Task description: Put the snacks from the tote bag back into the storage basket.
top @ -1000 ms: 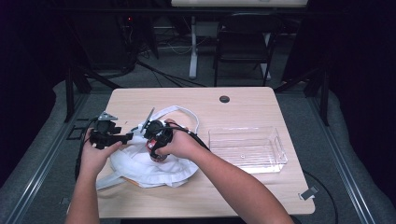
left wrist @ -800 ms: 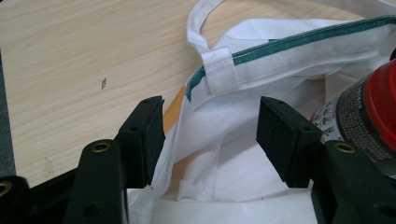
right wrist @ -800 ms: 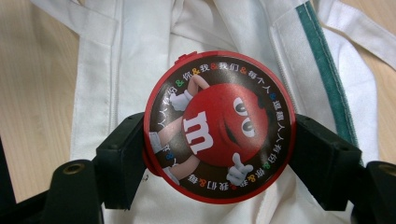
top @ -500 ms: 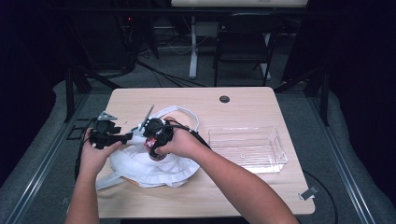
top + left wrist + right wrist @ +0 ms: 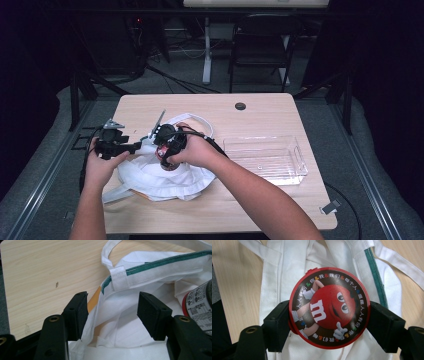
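Note:
A white cloth tote bag [image 5: 150,180] with a green-trimmed rim lies crumpled on the left half of the wooden table [image 5: 260,210]. My right gripper [image 5: 330,323] is shut on a round red M&M's canister [image 5: 329,307], its lid facing the camera, just above the bag's [image 5: 287,265] mouth. In the high view that canister [image 5: 164,160] hangs under my right gripper [image 5: 167,149]. My left gripper [image 5: 112,312] stands open at the bag's left rim [image 5: 150,272], with loose cloth lying between its jaws and against the left one. The canister's label [image 5: 200,302] shows at the right edge of the left gripper view.
A clear plastic tray [image 5: 265,160] stands on the right half of the table, nothing in it. A dark cable grommet [image 5: 240,106] sits near the far edge. A bag handle [image 5: 200,122] loops toward the middle. Chairs and stands lie beyond the table.

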